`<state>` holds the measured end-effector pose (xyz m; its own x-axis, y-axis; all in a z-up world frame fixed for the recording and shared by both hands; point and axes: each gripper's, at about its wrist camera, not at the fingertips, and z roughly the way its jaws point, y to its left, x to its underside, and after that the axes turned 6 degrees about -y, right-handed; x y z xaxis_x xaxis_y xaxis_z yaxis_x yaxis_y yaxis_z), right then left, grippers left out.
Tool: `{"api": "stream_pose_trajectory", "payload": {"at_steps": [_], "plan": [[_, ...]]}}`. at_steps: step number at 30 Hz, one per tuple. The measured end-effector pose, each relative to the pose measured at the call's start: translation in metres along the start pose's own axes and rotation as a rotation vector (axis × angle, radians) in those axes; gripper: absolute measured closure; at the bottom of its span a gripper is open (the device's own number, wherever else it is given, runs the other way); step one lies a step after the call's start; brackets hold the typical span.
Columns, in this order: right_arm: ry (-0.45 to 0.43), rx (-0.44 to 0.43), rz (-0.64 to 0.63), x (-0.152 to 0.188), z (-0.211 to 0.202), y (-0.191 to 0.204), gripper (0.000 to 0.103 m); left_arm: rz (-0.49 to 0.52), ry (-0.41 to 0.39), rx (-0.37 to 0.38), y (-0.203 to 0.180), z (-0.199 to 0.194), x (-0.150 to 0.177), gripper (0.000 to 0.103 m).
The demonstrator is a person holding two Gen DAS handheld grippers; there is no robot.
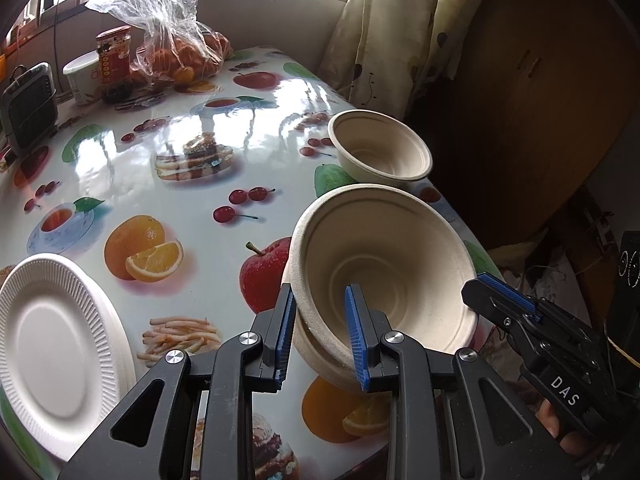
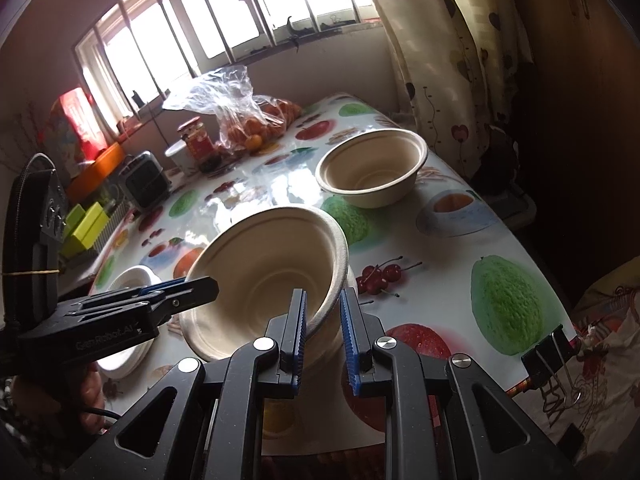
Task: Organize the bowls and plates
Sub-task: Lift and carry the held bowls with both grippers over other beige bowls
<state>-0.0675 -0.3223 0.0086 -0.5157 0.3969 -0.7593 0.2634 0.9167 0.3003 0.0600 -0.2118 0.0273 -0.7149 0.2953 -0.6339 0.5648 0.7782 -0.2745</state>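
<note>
While both grippers, left [image 1: 320, 332] and right [image 2: 323, 330], pinch held bowl [image 1: 384, 268] rim, next: nest into far bowl [image 1: 380, 148], level first.

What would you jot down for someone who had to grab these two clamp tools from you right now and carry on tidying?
Left gripper: shut on the near rim of the tilted bowl.
Right gripper: shut on the opposite rim of that bowl, so both tools carry it above the table.
Second bowl: upright on the table just beyond, empty.
White plates: stacked at the table's left edge.
Done: plates look gathered.
Left: probably nest the held bowl into the second bowl, then release.
</note>
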Motion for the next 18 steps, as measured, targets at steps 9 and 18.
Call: {"api": "stream_pose_trajectory", "payload": {"at_steps": [9, 18], "plan": [[0.019, 0.003, 0.015, 0.0063, 0.0049, -0.0048, 0.085, 0.002, 0.017, -0.006, -0.0016, 0.0048, 0.004, 0.077], [0.032, 0.008, 0.016, 0.0096, 0.0098, -0.0051, 0.085, 0.001, 0.029, -0.015, -0.0004, 0.0097, 0.0043, 0.077]]}}
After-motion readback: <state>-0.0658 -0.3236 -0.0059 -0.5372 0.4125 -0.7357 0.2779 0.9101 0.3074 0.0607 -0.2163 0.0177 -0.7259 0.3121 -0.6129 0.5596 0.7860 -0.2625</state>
